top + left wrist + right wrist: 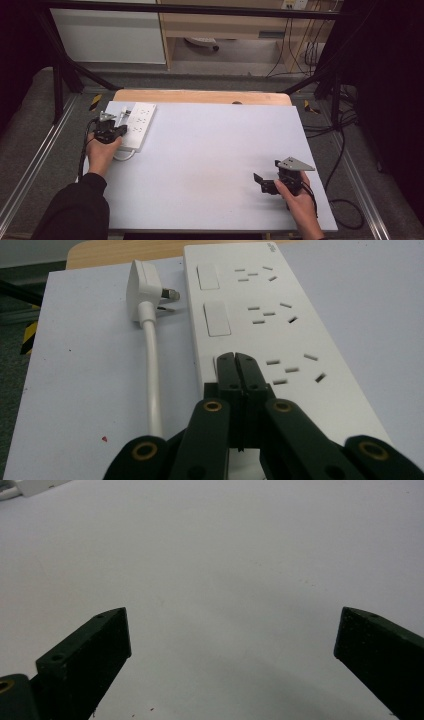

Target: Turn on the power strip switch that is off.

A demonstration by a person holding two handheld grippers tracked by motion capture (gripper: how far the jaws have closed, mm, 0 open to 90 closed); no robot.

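A white-topped bench [215, 165] stands on grey floor [30, 135]. Behind the bench sits a wooden cabinet [225, 25]. Black cables [345, 150] trail right of the bench.

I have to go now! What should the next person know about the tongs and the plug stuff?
Left tongs: shut, empty, tips at the nearest rocker switch of the white power strip.
Right tongs: open, empty, over the bare white table, far from the strip.
The strip lies at the table's far left corner. Its white plug lies loose beside it, pins showing, white cable trailing along the strip.
Done: nothing is plugged in; all sockets are empty.
Left: probably working that switch; whether the tips touch it is unclear.
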